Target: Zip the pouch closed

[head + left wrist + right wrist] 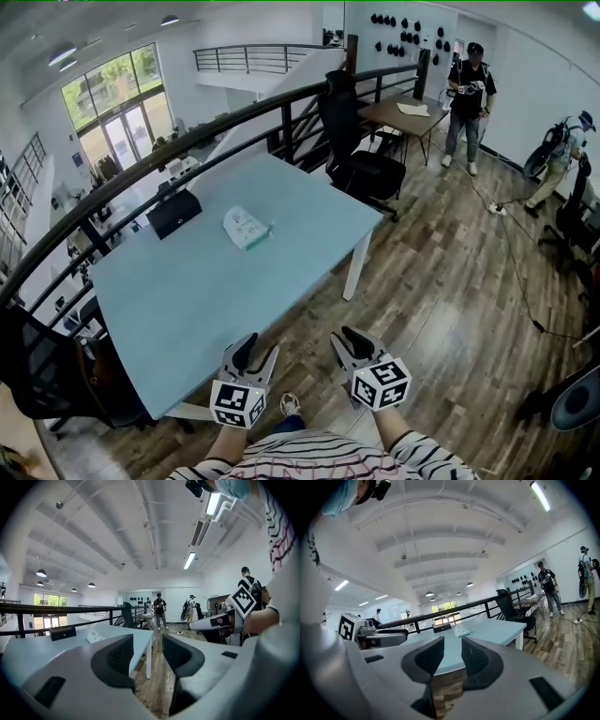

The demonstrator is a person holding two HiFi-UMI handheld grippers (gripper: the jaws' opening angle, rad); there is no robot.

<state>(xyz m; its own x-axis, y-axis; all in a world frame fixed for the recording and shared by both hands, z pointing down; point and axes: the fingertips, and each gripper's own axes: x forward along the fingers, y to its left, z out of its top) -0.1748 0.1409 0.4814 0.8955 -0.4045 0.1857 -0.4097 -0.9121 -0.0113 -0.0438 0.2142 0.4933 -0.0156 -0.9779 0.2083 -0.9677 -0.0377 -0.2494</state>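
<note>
Two sets of jaws apart and empty: left gripper (258, 354), right gripper (356, 343), both short of the surface (187, 291) | pouch (247, 228) lies mid-surface, well apart from them | step: likely approach, zip untouched | next: reach in, steady pouch, draw zip.

White pouch (247, 228) with a mint-green edge and small dark print; pale blue-green table (187, 300); black box (174, 213). The left gripper (260, 344) and right gripper (349, 336) are light grey with black pads (119, 656), and each carries a cube of black-and-white square markers. The person's shirt (319, 455) is white with dark stripes. The plank floor (450, 272) is mottled brown and the railing (234, 122) black.
</note>
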